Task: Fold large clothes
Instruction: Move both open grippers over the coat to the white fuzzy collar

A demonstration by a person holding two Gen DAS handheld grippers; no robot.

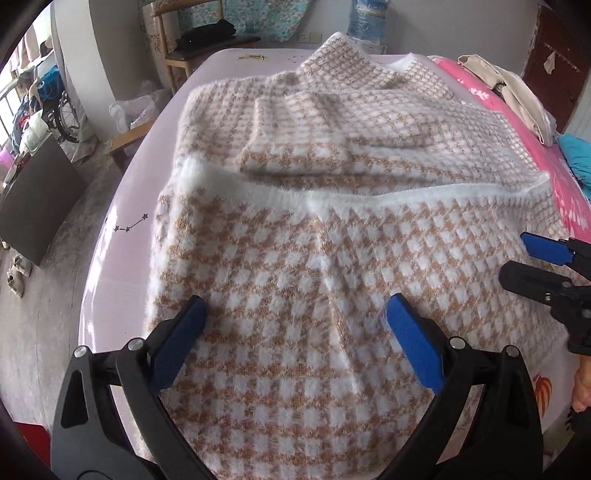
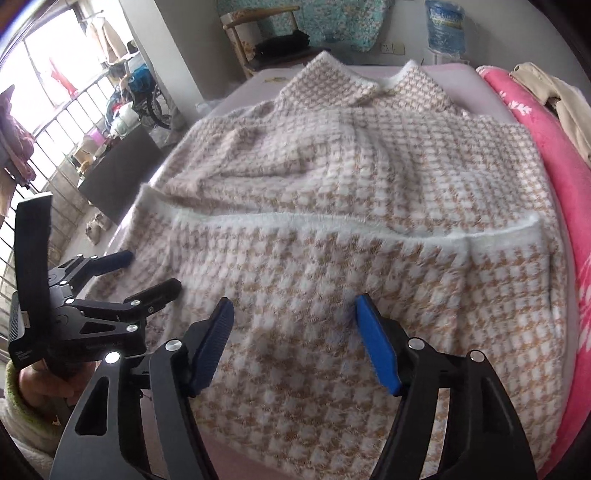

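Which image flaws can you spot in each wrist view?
Left wrist view: fisheye bends the bed edge, the far sweater looks smeared. Right wrist view: the window is blown out white, and dark vignette fills the corners.

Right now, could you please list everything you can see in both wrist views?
Sweater: one, tan and white houndstooth, spread on the bed, hem folded up.
Bed sheet: one, pale pink, under the sweater.
Blanket: one, bright pink, along the bed's right side.
Beige garment: one, on the blanket.
Wooden chair: one, past the bed, dark clothing on it.
Water jug: one, blue, by the far wall.
Wheelchair: one, by the window.
Left gripper: black, blue pads, open above the sweater.
Right gripper: the same, open.
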